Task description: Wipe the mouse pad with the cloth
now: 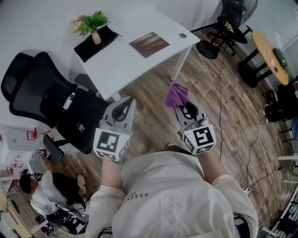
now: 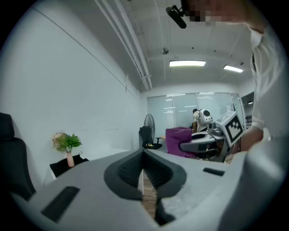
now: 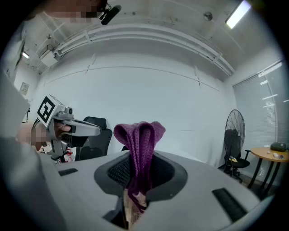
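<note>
Right gripper [image 3: 137,158] clamps purple cloth [image 3: 140,135], bunched beyond its jaws.

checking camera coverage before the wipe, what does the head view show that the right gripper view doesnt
Only the head view shows the white desk with the mouse pad and the potted plant on it, plus the wood floor. Only the right gripper view shows the ceiling light and, close up, the jaws pinching the cloth. Both show the cloth in the right gripper, the left gripper, the black chair, the fan and the round table.
</note>
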`<state>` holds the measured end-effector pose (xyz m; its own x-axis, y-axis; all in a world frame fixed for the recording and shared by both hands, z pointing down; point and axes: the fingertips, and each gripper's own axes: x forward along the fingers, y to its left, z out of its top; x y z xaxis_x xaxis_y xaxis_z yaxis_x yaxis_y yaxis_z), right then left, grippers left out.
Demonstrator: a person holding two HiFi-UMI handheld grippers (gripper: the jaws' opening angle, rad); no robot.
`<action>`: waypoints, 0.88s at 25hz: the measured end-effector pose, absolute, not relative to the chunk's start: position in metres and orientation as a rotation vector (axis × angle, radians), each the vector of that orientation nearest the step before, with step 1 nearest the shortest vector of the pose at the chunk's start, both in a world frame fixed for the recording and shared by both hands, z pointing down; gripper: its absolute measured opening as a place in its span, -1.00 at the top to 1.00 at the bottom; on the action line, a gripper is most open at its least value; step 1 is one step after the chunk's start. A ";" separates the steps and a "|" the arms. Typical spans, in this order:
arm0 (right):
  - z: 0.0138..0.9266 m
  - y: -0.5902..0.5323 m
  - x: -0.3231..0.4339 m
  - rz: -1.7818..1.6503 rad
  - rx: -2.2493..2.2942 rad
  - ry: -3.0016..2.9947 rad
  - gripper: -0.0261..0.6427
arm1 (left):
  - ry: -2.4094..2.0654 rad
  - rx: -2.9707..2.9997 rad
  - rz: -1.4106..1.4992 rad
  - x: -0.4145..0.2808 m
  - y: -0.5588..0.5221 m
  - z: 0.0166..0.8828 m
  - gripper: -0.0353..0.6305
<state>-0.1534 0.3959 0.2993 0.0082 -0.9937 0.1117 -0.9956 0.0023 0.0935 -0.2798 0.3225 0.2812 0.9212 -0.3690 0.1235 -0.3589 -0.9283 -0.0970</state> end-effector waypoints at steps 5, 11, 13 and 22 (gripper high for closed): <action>0.302 0.390 -0.155 0.034 2.136 -2.110 0.65 | 0.545 -3.003 -0.220 -0.280 0.319 0.283 0.89; 0.306 0.380 -0.151 0.068 2.152 -2.113 0.65 | 0.547 -3.005 -0.241 -0.277 0.310 0.289 0.89; 0.309 0.377 -0.145 0.106 2.181 -2.109 0.65 | 0.551 -3.009 -0.247 -0.276 0.307 0.292 0.89; 0.333 0.355 -0.120 0.214 2.164 -2.090 0.65 | 0.574 -3.029 -0.309 -0.263 0.289 0.316 0.89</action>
<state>-0.1199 0.3550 0.3328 0.0332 -0.9816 0.1881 -0.9993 -0.0353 -0.0079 -0.2634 0.2890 0.3158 0.9116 -0.3661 0.1867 -0.3575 -0.9305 -0.0791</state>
